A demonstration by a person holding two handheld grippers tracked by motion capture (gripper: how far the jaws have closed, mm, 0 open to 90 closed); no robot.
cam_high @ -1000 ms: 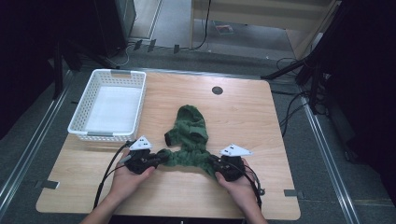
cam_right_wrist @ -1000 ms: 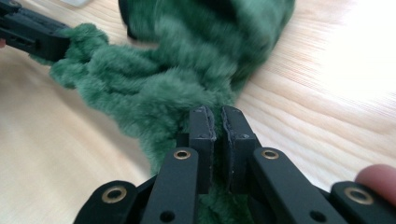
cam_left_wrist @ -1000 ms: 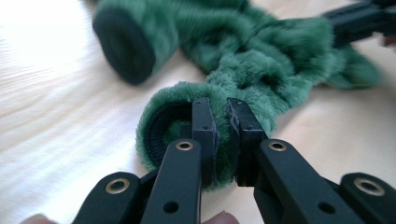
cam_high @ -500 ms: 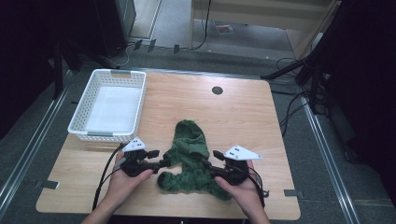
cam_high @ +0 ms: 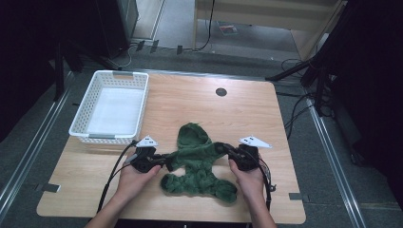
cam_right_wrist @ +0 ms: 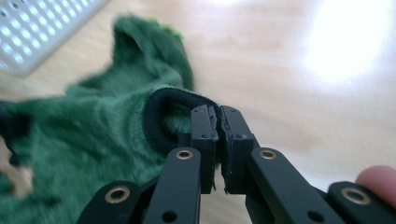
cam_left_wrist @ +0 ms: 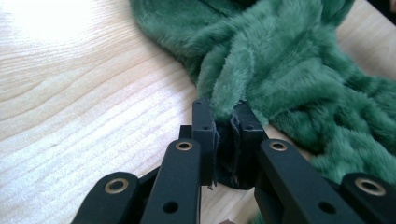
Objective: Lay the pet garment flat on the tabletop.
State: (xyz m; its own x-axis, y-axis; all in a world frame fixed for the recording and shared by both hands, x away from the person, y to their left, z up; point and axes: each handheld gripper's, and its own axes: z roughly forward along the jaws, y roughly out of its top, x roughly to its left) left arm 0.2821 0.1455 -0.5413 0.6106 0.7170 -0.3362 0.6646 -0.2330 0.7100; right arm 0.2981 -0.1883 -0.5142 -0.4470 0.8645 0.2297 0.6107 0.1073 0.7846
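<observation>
A fuzzy green garment (cam_high: pixel 197 161) lies spread on the wooden table (cam_high: pixel 190 102), its hood pointing away from me and its lower part near the front edge. My left gripper (cam_high: pixel 167 161) is shut on a fold of the garment's left sleeve; in the left gripper view the green pile (cam_left_wrist: pixel 280 60) is pinched between the jaws of that gripper (cam_left_wrist: pixel 228 114). My right gripper (cam_high: pixel 224 151) is shut on the right sleeve. In the right gripper view the sleeve's black ribbed cuff (cam_right_wrist: pixel 163 107) loops out from that gripper's closed tips (cam_right_wrist: pixel 218 114).
A white plastic basket (cam_high: pixel 113 107) stands at the table's left back. A round cable hole (cam_high: pixel 221 91) sits near the far edge. Black cables (cam_high: pixel 111 178) trail from both grippers. Metal rails run along the floor on both sides.
Both grippers have pulled apart sideways, stretching the garment's sleeves out. The garment has spread wider and lies lower toward the front edge.
</observation>
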